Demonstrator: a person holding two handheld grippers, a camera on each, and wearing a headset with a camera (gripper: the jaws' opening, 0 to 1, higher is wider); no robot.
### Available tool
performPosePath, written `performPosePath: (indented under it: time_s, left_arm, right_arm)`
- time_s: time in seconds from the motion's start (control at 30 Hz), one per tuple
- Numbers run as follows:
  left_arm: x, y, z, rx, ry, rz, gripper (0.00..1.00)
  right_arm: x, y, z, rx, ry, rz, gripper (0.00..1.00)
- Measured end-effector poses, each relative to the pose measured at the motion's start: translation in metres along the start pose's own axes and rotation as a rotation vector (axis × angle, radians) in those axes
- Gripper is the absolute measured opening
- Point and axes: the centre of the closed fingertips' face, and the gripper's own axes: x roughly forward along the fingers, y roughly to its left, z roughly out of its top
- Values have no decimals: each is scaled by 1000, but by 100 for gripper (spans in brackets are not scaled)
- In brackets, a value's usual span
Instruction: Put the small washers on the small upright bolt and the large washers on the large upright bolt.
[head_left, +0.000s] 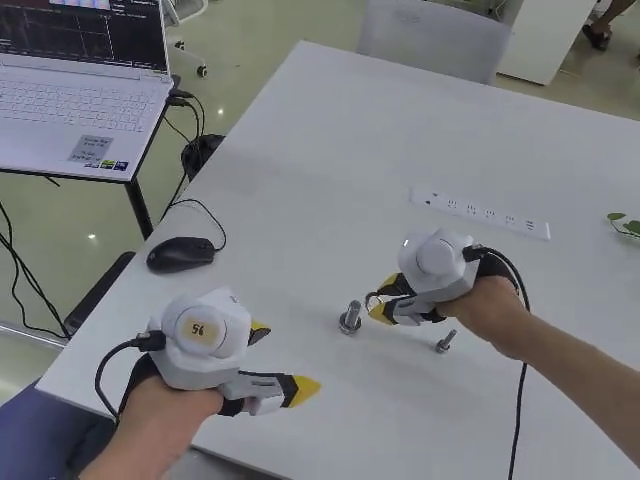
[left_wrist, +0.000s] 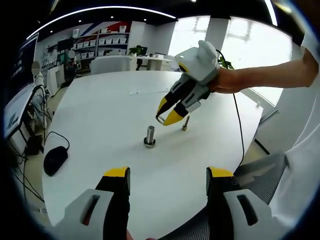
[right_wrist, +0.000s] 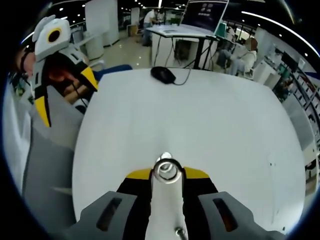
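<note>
Open office, as we view it: laptop at ten o'clock, white table, power strip, shelving beyond.

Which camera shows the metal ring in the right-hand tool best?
The right gripper view: the washer sits close up, face-on, pinched in the right gripper. The left gripper view shows it small and farther off; in the head view it is too small to tell.

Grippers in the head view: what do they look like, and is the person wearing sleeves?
The left gripper and right gripper each have a rounded white housing, black jaws with yellow tips and a black cable. The left one's dome carries a round yellowish sticker reading 56. Both forearms are bare.
</note>
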Motion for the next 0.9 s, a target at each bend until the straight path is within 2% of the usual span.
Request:
performPosePath:
  time_s: [0.3, 0.57, 0.9]
  left_arm:
    - [1, 2, 1, -2, -1, 2, 61]
    - [2, 2, -1, -6, 1, 1, 61]
    - [0, 5, -4, -11, 7, 6, 61]
  right_arm:
    - [12, 1, 5, -39, 33, 20, 23]
    - [25, 1, 5, -67, 83, 36, 23]
    - [33, 4, 4, -109, 139, 43, 23]
